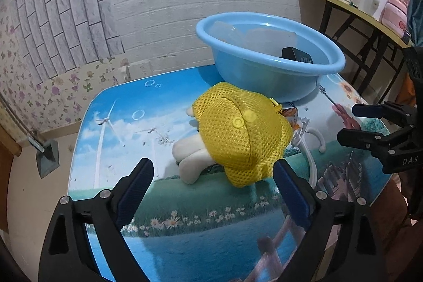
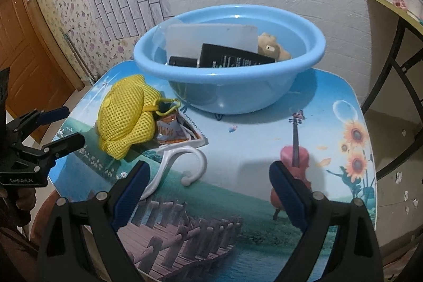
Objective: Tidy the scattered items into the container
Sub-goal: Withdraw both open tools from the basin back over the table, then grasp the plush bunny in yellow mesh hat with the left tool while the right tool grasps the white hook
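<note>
A yellow mesh bag [image 1: 238, 139] lies mid-table on a white plush toy [image 1: 189, 157]. My left gripper [image 1: 213, 168] is open just in front of the bag, one finger on each side, and the pads do not touch it. Behind stands the blue basin [image 1: 327, 57], which holds a black tube [image 2: 232, 58], a clear box [image 2: 211, 38] and a small brown plush [image 2: 272, 46]. My right gripper [image 2: 208, 168] is open over the bare tabletop, with a white plastic hook [image 2: 185, 157] near its left finger. An orange snack packet [image 2: 169, 131] rests against the mesh bag [image 2: 124, 118].
The printed tabletop [image 2: 251, 149] has rounded edges, with floor all around. A side table [image 1: 370, 17] with a pink bottle and a white jug stands at the right. A wooden door [image 2: 21, 44] is at the left, and a dustpan [image 1: 47, 157] sits on the floor.
</note>
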Tool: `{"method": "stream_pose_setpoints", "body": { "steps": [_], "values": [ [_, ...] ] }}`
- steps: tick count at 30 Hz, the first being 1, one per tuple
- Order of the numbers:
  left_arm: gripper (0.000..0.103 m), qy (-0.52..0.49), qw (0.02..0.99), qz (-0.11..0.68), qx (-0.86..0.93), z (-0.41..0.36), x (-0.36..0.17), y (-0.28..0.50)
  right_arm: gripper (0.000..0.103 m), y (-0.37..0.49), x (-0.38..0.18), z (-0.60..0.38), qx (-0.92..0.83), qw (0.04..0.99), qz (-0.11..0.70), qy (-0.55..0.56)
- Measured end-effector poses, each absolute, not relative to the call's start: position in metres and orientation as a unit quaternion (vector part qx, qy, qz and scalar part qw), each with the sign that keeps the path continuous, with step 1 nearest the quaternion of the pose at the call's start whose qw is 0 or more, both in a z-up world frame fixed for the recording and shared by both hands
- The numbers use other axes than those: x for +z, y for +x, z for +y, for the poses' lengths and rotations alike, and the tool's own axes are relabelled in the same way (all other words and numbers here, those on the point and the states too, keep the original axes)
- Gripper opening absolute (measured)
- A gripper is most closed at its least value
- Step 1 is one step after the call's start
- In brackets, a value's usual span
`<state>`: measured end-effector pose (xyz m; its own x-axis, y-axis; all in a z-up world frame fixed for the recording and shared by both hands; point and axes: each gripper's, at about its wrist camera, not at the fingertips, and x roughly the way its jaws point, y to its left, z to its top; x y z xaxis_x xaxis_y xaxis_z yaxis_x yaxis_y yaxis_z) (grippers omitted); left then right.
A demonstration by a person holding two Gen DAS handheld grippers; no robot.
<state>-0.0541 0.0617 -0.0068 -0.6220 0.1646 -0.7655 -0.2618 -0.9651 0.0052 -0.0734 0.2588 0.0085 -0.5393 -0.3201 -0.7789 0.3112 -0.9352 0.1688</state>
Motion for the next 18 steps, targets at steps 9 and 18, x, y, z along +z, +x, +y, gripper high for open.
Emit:
{"method": "stream_pose_setpoints", "body": {
  "steps": [9, 18],
  "values": [
    [0.093, -0.426, 0.132, 0.068, 0.892, 0.076, -0.016, -0.082, 0.093, -0.086, -0.004, 0.249, -0.867, 0.19, -0.002, 0.461],
    [0.098, -0.434, 0.156, 0.068, 0.885, 0.089, -0.025, -0.096, 0.093, -0.093, -0.014, 0.23, -0.857, 0.217, 0.02, 0.467]
  ]
}}
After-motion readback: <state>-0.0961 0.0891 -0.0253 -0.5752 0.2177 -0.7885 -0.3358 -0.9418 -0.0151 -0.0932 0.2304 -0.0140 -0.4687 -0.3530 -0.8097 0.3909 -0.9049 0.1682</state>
